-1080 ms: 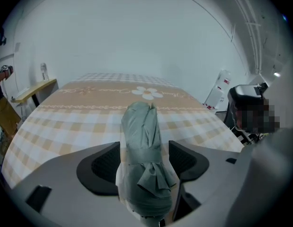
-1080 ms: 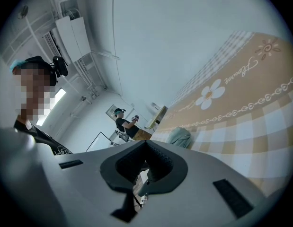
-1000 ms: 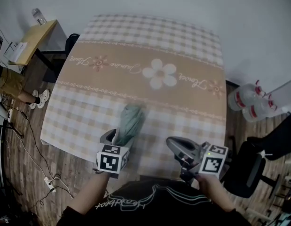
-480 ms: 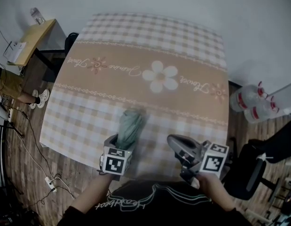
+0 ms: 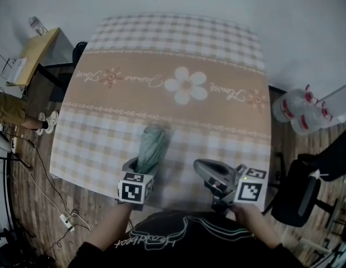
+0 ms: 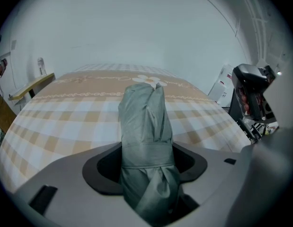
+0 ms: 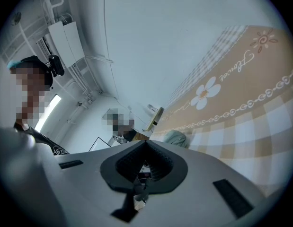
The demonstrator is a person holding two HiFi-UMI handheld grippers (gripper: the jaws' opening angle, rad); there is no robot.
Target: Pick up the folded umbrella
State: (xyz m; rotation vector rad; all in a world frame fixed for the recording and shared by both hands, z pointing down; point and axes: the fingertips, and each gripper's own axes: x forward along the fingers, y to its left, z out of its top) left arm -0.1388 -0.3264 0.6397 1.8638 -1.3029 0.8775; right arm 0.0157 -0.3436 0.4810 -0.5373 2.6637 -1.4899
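One green folded umbrella near the checked, daisy-printed counter front edge, left hand-held gripper closing around it, pads not yet pressing, right hand-held gripper closed, empty, wooden floor, white wall, water jugs at right

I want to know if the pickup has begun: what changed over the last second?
The left gripper, astride the folded umbrella near its end, is closing its jaws on it. The umbrella still lies on the table; the right gripper stayed put, empty.

Folded umbrella between closing jaws of left gripper
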